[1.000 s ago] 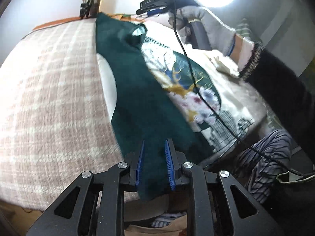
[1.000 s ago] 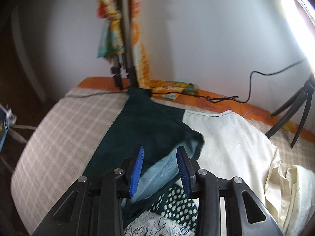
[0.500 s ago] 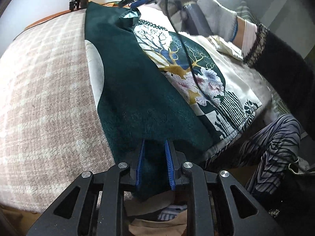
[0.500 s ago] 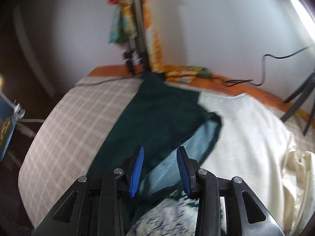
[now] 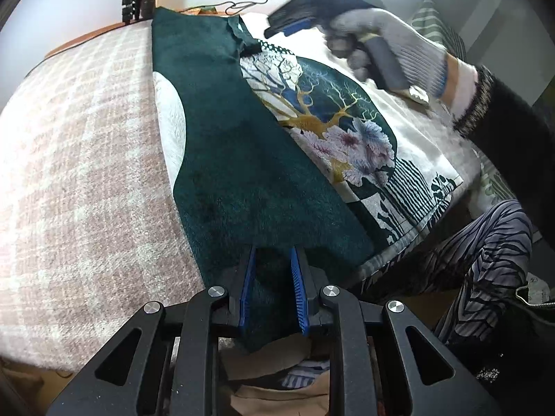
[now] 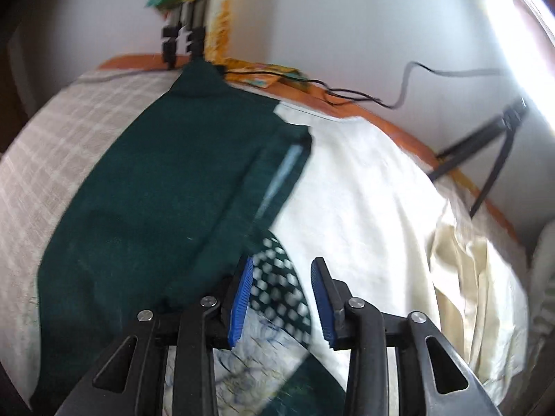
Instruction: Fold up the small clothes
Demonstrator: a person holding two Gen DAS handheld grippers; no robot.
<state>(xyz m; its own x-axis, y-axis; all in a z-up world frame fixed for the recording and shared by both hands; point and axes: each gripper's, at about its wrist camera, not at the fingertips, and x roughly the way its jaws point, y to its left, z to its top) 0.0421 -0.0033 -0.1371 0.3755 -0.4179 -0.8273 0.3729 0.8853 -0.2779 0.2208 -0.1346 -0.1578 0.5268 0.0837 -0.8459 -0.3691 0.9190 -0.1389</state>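
Garment (image 5: 242, 173) hem pinched in left tool (image 5: 272, 294)

Dark-green garment (image 5: 242, 159), printed front, half-folded on bed

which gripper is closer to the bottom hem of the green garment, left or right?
Left. The left gripper is clamped on the green garment right at its near hem. The right gripper is up at the far, collar end, jaws empty over the dotted print.
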